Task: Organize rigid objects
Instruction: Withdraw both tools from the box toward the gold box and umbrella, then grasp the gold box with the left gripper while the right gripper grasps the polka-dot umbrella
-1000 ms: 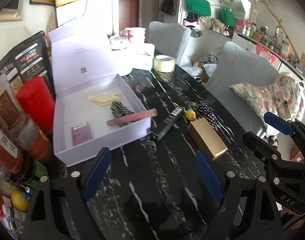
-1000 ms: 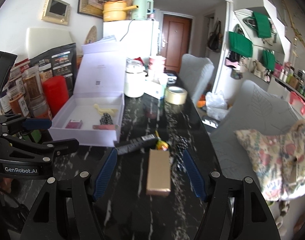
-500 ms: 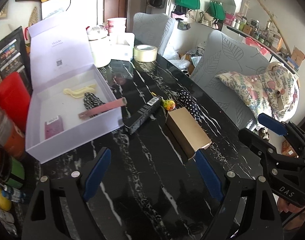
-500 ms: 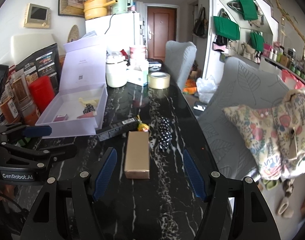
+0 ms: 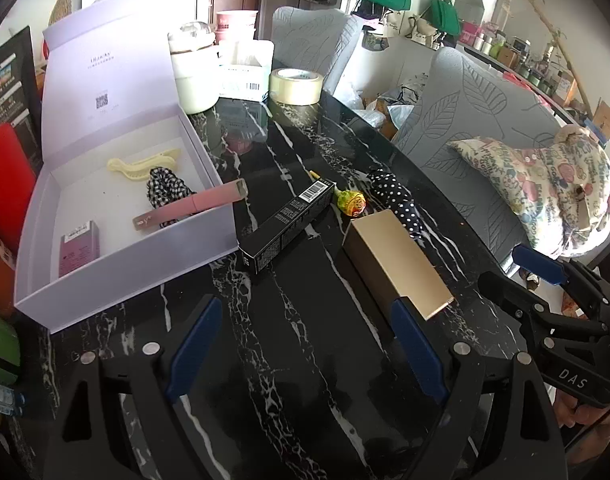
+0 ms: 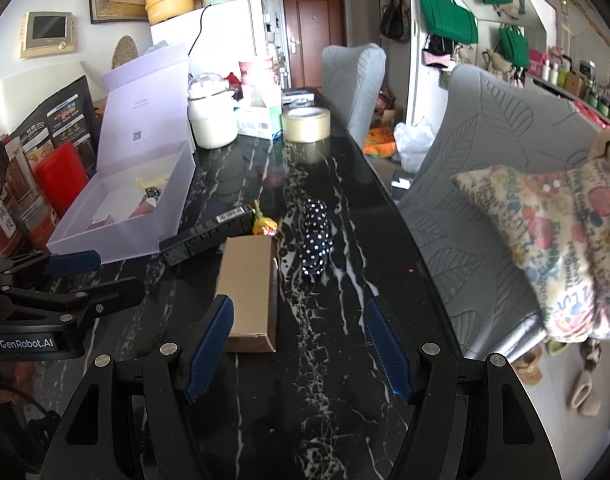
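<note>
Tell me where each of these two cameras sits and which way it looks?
Left wrist: on the left claw, looking down along the black table at the lilac box, black carton and gold box; the right claw shows at its right edge.
Right wrist: on the right claw, facing down the table toward the door; the left claw shows at its left edge.
Shared: table, lilac box, black carton, gold box, tape roll.

Lilac box [image 5: 153,276], gold carton [image 5: 397,264], black-and-white marbled table [image 5: 305,360], polka-dot navy scrunchie [image 6: 315,236], checked scrunchie [image 5: 165,192]
</note>
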`<state>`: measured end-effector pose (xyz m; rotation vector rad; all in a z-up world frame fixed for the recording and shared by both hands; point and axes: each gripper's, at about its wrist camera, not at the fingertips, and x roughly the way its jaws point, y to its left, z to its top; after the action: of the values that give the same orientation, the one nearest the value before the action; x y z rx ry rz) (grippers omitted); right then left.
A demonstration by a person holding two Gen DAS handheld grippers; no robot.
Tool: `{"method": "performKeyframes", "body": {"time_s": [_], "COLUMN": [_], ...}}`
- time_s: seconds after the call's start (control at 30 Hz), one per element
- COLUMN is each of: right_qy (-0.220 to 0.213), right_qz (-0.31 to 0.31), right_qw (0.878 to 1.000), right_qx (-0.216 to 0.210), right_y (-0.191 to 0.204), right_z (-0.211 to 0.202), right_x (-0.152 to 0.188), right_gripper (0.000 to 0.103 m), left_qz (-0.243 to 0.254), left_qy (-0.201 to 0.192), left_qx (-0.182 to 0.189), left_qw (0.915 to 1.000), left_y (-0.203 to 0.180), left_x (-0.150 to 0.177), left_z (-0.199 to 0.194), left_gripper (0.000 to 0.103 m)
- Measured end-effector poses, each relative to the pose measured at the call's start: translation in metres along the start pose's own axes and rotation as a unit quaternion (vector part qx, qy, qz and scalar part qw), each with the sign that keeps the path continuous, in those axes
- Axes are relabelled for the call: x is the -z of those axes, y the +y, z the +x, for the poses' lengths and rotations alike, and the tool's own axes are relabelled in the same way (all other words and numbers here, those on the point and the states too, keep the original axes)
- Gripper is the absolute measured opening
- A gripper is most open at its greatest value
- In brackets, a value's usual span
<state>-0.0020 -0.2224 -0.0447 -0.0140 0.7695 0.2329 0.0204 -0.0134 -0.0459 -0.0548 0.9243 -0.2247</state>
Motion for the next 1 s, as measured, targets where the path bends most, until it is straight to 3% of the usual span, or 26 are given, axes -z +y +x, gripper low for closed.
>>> {"method": "performKeyframes", "body": {"time_s": [0.3, 0.63, 1.0], "right_qy": [0.019, 0.029, 0.042], "right_qz": [0.013, 0.040, 0.056], "right_qw": [1.000, 0.998, 0.996], "right_qx": [0.002, 0.026, 0.057], "right_y": [-0.016, -0.046, -0.073], "right_z": [0.023, 0.028, 0.042], "right_x": [-0.004, -0.001, 0.000], "right_gripper": [0.069, 0.069, 0.069], "left_qz": [-0.008, 0.029, 0.058], "left_qy": [0.004, 0.029, 0.090], "left_qx": [0.024, 0.055, 0.037], "left_qw": [0.9997, 0.9976, 0.9936], "left_y": [-0.012, -0.056, -0.078], "left_x": [-0.014, -0.030, -0.035], "left_z": [0.015, 0.049, 0.094], "left_gripper": [0.087, 0.087, 0.087]}}
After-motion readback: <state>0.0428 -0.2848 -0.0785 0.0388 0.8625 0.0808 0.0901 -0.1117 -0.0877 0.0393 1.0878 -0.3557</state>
